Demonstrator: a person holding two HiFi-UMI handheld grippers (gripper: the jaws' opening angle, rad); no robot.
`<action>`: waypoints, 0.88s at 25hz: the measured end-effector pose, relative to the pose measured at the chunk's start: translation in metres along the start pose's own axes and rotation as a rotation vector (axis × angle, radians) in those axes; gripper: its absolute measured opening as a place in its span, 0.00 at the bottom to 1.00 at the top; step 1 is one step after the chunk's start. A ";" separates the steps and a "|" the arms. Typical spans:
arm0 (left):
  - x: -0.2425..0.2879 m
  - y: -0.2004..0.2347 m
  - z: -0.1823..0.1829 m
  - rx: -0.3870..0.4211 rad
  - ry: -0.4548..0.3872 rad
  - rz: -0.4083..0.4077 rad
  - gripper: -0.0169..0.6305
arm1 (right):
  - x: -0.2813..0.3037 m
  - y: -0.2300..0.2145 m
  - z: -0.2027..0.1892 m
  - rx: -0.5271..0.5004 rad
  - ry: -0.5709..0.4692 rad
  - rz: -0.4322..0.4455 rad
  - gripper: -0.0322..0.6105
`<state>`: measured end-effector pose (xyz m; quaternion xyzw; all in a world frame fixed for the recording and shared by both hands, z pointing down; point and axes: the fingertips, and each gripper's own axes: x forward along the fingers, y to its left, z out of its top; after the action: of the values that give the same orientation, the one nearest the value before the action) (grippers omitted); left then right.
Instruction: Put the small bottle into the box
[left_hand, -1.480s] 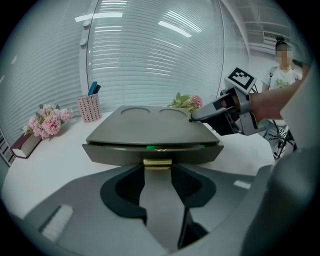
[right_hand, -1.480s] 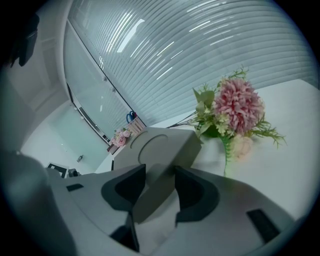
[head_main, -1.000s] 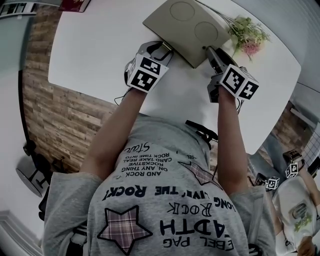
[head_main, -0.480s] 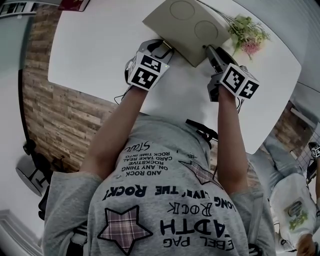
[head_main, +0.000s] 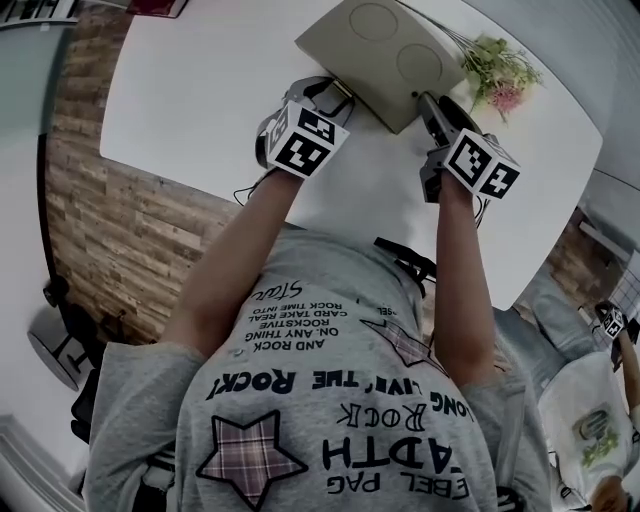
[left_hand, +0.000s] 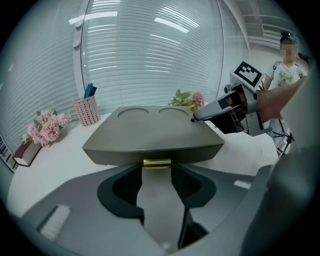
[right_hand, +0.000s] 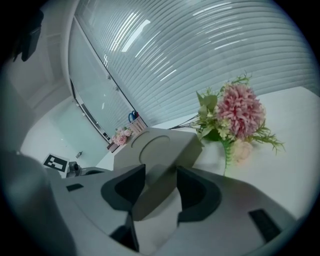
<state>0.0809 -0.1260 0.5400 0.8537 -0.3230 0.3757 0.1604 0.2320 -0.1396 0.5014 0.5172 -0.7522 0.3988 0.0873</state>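
Note:
A closed grey-beige box (head_main: 380, 45) with two round dents in its lid lies on the white table (head_main: 200, 90). No small bottle shows in any view. My left gripper (head_main: 335, 95) is at the box's near side. In the left gripper view its jaws (left_hand: 157, 167) stand narrowly apart, pinching the gold clasp (left_hand: 157, 163) on the box (left_hand: 150, 132) front. My right gripper (head_main: 420, 100) is at the box's right corner. In the right gripper view that corner of the box (right_hand: 155, 145) fills the gap between its jaws (right_hand: 161, 175).
A bunch of pink flowers (head_main: 495, 70) lies just right of the box, close to my right gripper. Further flowers (left_hand: 47, 127) and a pen cup (left_hand: 87, 110) stand at the table's far side. A person (head_main: 595, 430) stands off the table's right end.
My left gripper has turned slightly at the clasp. The box and my right gripper keep their places, and the lid stays closed. The person at the lower right has moved.

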 end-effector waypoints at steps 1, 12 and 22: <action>-0.002 0.000 0.000 0.004 0.000 0.001 0.30 | -0.001 0.002 0.002 -0.022 -0.003 0.002 0.32; -0.042 0.021 -0.012 -0.043 -0.046 0.084 0.30 | -0.038 0.015 0.016 -0.107 -0.047 0.021 0.30; -0.098 0.020 0.007 -0.065 -0.175 0.101 0.30 | -0.063 0.058 0.033 -0.162 -0.135 0.115 0.15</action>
<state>0.0211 -0.1019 0.4628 0.8603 -0.3903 0.2966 0.1402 0.2204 -0.1094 0.4160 0.4903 -0.8145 0.3054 0.0548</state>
